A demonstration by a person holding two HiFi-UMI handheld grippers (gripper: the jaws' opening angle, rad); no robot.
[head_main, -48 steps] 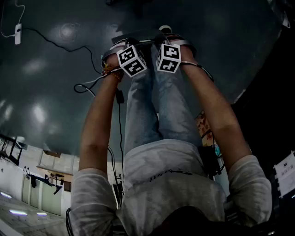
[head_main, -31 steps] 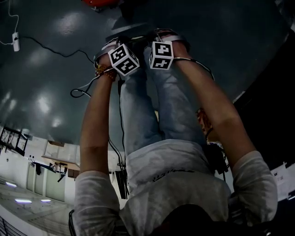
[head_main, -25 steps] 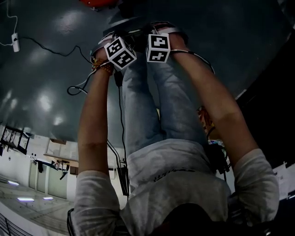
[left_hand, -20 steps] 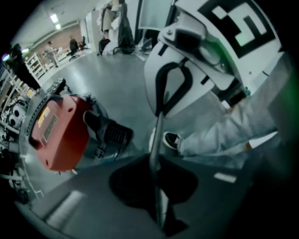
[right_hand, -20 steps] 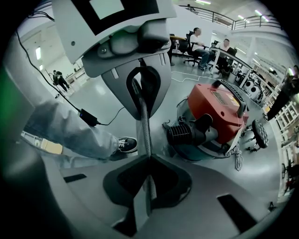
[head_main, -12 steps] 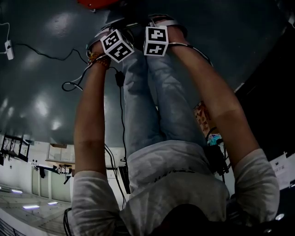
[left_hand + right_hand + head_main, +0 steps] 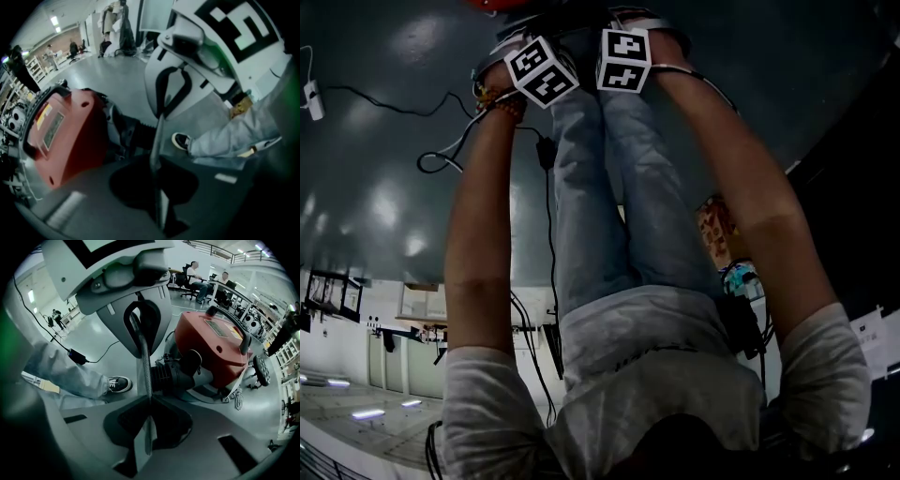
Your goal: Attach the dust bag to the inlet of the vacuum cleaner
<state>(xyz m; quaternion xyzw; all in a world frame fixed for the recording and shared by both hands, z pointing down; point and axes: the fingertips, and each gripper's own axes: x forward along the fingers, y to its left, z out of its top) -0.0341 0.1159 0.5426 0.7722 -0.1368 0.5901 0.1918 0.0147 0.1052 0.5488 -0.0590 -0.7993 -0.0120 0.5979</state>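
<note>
Likely the approach: left gripper point(image 7: 158, 150) and right gripper point(image 7: 146, 380), fingers pressed together and empty, hover near the red vacuum cleaner point(image 7: 215, 348) at the right gripper view's 2 o'clock; no dust bag shows, so finding it comes next

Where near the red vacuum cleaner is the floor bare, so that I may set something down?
Bare floor lies between the shoe and the black cable, on the hose side of the red vacuum cleaner. Open floor also stretches behind the vacuum. It is crowded at the vacuum's front, around the black hose, and by the white cord beside its base.
</note>
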